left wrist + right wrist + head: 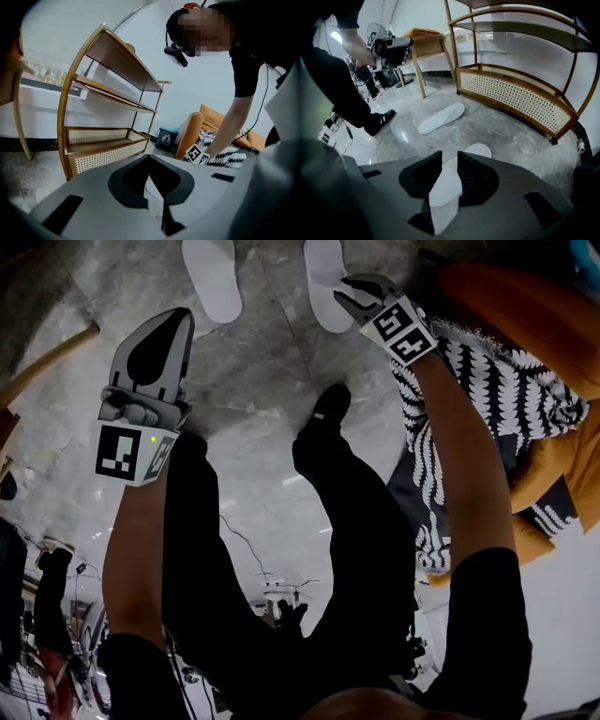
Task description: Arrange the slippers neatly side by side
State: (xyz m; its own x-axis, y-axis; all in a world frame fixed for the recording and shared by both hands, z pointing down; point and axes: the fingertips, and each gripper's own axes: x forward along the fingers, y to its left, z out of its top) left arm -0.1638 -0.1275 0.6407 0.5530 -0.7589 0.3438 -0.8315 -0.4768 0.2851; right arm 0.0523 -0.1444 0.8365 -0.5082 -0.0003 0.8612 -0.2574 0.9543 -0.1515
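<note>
Slippers, both white and flat, sit at the top edge of the head view on the grey marble floor (262,371): one slipper (323,282) at top centre, the second slipper (211,277) to its left, well apart and not parallel. My right gripper (349,294) reaches to the upper right of that view, and its tip touches the right-hand edge of the first slipper. In the right gripper view my fingers (474,171) are clenched on that slipper (445,187), which runs as a white strip between the two black pads with its rounded end sticking out beyond them onto the floor. The second slipper (440,118) lies further off, in the middle of that view and angled toward the upper right, in front of a wooden shelf (520,93) with a cane panel. My black shoe (379,121) stands at the left of it. My left gripper (180,320) hangs at the upper left of the head view, clear of the second slipper. In the left gripper view its pads meet at the tip with nothing between them, and it points across the room at the shelf rather than down. An orange chair (525,315) with a black-and-white patterned cloth (487,381) fills the right side of the head view.
</note>
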